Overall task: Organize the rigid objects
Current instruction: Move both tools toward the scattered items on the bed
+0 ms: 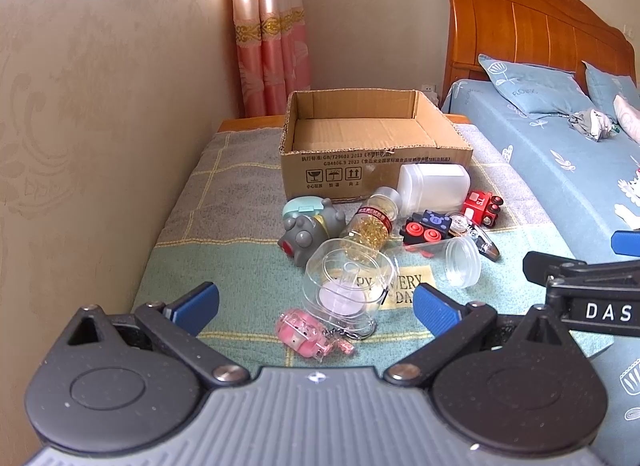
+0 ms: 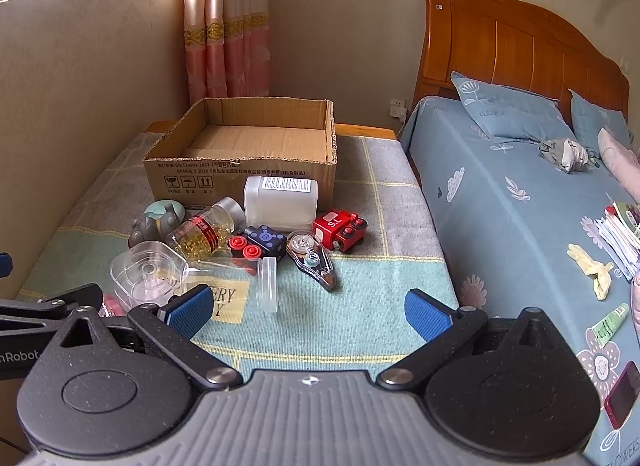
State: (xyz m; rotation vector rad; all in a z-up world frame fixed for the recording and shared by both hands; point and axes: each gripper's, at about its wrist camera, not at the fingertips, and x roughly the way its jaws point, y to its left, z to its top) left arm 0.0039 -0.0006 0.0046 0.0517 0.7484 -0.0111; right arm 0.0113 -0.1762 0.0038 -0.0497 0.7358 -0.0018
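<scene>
An open, empty cardboard box (image 1: 372, 133) (image 2: 256, 137) stands at the back of a blanket-covered table. In front of it lies a pile: a white plastic jar (image 1: 434, 187) (image 2: 280, 201), a bottle of yellow capsules (image 1: 370, 223) (image 2: 204, 231), a grey toy (image 1: 308, 229) (image 2: 154, 223), a red toy train (image 1: 482, 207) (image 2: 340, 227), a black block car with red wheels (image 1: 426, 227) (image 2: 260, 244), a correction tape (image 2: 314, 260), clear containers (image 1: 348, 286) (image 2: 146, 276) and a pink keychain (image 1: 306, 332). My left gripper (image 1: 316, 304) is open just before the clear container. My right gripper (image 2: 308, 314) is open and empty.
A bed with blue bedding (image 2: 520, 201) and a wooden headboard (image 2: 520, 41) lies to the right, with papers, a glove and a tube on it. A wall (image 1: 100, 125) runs along the left. A pink curtain (image 1: 272, 33) hangs behind the box.
</scene>
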